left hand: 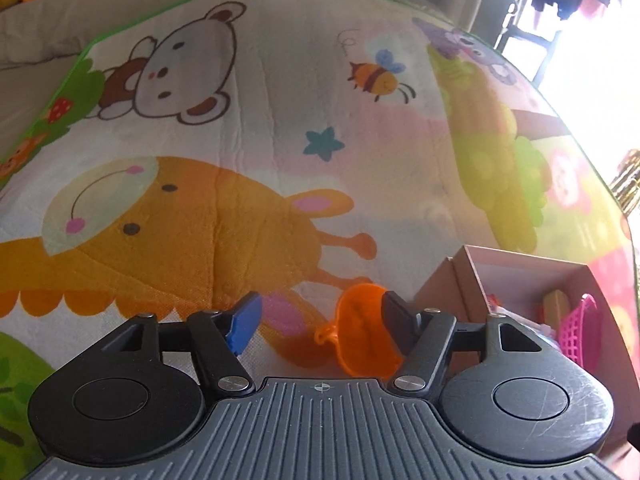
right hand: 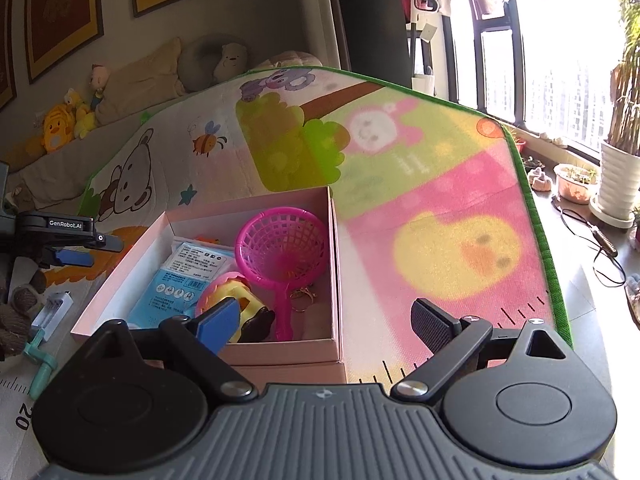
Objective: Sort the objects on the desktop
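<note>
Between my left gripper's (left hand: pixel 320 320) spread fingers sits an orange funnel (left hand: pixel 366 330), its rim against the black pad on one side while the blue pad stands well apart from it, so I judge nothing is clamped. It lies on the cartoon play mat (left hand: pixel 248 120), just beside the pink box (left hand: pixel 520 276), which is where sorted things go. My right gripper (right hand: pixel 326 320) hangs wide open and empty over that box's near wall (right hand: pixel 280 350), ready to help. Inside already lie a pink net basket (right hand: pixel 286 246), a blue packet (right hand: pixel 180 280) and a yellow toy (right hand: pixel 230 292). Outside it, a teal clip (right hand: pixel 40 362) waits.
</note>
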Motion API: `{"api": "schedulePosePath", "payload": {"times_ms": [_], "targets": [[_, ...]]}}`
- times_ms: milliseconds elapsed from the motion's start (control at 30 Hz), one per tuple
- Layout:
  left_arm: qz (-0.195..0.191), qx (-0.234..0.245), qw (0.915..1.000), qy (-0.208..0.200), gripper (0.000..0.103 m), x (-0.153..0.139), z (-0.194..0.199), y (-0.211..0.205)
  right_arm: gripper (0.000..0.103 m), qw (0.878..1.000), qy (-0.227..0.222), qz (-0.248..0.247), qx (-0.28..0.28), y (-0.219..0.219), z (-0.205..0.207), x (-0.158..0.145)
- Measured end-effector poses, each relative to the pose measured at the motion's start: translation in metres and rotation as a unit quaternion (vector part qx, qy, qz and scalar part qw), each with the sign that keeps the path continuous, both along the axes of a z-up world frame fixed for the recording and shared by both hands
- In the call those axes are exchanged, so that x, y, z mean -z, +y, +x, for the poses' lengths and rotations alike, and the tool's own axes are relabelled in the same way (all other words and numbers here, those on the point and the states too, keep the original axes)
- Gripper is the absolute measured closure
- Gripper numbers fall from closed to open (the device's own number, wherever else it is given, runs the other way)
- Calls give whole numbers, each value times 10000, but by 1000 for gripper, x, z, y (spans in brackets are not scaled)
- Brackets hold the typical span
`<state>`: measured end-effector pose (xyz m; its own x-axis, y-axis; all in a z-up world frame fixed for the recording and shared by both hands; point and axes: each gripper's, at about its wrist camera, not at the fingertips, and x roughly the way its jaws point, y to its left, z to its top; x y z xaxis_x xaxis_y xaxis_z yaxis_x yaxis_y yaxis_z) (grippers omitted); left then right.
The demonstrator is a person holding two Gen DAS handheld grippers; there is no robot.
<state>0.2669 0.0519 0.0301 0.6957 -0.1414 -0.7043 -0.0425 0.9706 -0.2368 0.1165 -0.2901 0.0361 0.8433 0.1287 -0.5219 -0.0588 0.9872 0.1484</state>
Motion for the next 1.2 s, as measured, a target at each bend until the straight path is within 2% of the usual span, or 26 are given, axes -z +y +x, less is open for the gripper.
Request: {"api": "schedulePosePath", "payload": {"times_ms": [33, 100, 133, 167, 200, 333, 467, 633, 733, 833, 867, 933, 1000, 1100, 1133, 1167, 1200], "targets": [[13, 10, 10000, 55, 47, 5, 4, -1, 10, 10000, -6, 3, 1, -1, -1, 1], [62, 107, 9999, 93, 68, 12, 6, -4, 10, 10000, -24, 16, 1, -2, -4, 2], [126, 173, 9997, 70, 73, 14, 4, -7, 10, 10000, -23, 17, 0, -3, -4, 1], [215, 248, 9994, 47, 84, 15, 1, -9, 10, 10000, -26, -3, 5, -4, -4, 0], [276, 322, 9991, 35, 88, 15, -3, -12, 10, 10000, -32, -35, 9, -5, -4, -1], [620, 720, 9955, -46, 90, 12, -31, -18, 10, 9999, -61, -114, -50, -4, -1, -5], [1133, 1238, 9856, -210, 89, 9, -79, -26, 10, 9997, -30, -58, -225, 3, 8, -8], [1223, 1733, 9768, -303, 88, 7, -144, -27, 7, 9969, 272, 258, -690, 24, 26, -8], [1261, 1920, 9724, -406, 87, 9, -180, -31, 4, 9973, 294, 16, -669, 44, 31, -10], [990, 2067, 9726, -377, 81, 14, -210, -33, 5, 9922, 384, 158, -1179, 58, 31, -12], [994, 2057, 9725, -448, 81, 15, -219, -34, 5, 9892, 377, 167, -1408, 65, 27, -14], [1088, 2036, 9715, -540, 74, 16, -234, -37, 7, 9874, 130, -102, -1574, 77, 14, -21], [996, 1884, 9755, -540, 55, 17, -243, -36, 7, 9851, -122, -414, -1663, 85, -3, -29], [903, 1689, 9795, -619, 41, 19, -254, -33, 7, 9816, -154, -514, -1832, 87, -31, -33], [894, 1644, 9801, -670, 38, 19, -257, -32, 9, 9796, -101, -544, -1930, 88, -40, -31], [886, 1609, 9803, -720, 30, 20, -260, -31, 13, 9768, -42, -675, -2033, 91, -51, -26], [874, 1590, 9806, -742, 23, 21, -261, -30, 24, 9745, -8, -849, -2075, 95, -60, -21]]}}
